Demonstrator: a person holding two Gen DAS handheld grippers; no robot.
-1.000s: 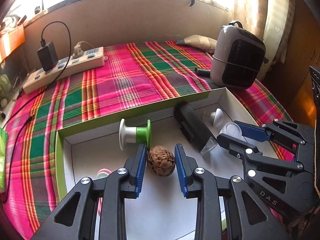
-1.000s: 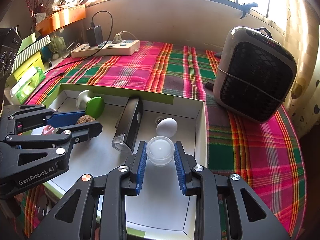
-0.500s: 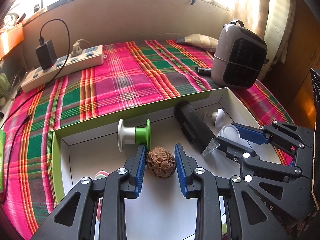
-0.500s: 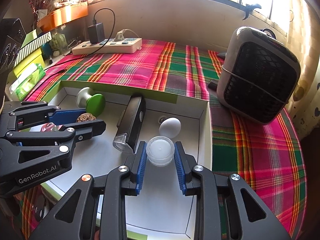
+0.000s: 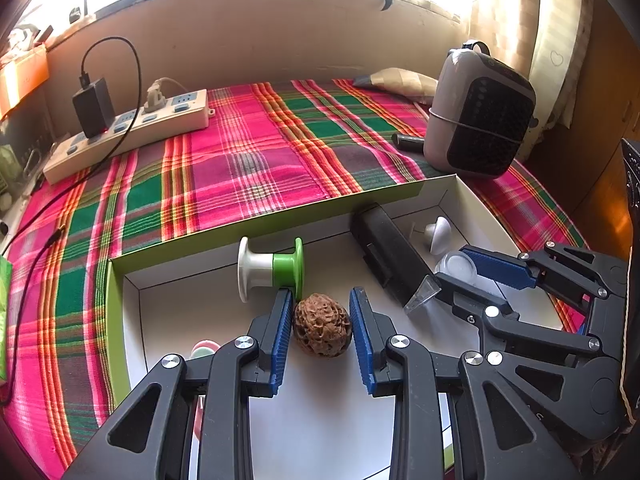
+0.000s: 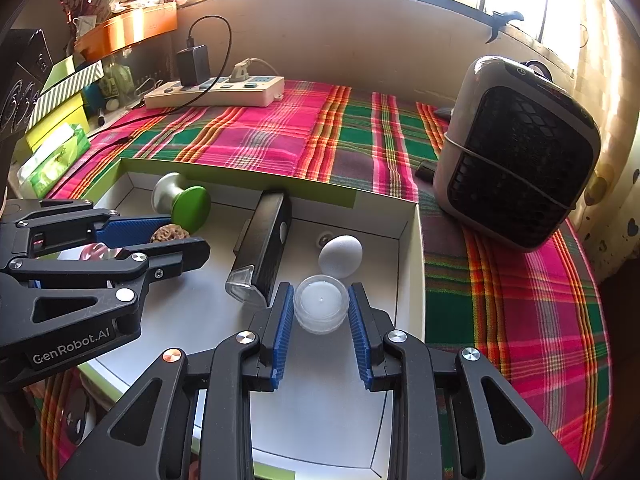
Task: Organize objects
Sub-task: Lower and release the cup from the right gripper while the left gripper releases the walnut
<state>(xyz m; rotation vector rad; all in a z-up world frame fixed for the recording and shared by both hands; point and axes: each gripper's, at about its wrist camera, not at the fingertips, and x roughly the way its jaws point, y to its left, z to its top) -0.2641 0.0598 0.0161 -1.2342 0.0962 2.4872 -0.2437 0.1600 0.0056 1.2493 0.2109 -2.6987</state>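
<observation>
So both tongs are down inside the white tray (image 5: 132,280): the left gripper (image 5: 322,330) has its blue pads closed on the wrinkly walnut (image 5: 322,330) at lower centre of the left view, and the right gripper (image 6: 321,314) is clamped on the little clear round container (image 6: 321,308) at lower centre of its own view. Crowding them in the tray are a green-and-white spool (image 5: 270,270) just behind the walnut, a black flashlight (image 6: 264,252) lying between the two tongs, and a white egg-shaped thing (image 6: 341,257) just behind the container. Outside on the plaid cloth (image 5: 248,160) sit a power strip (image 5: 132,132) at upper left and a grey heater (image 6: 516,152) at right.
</observation>
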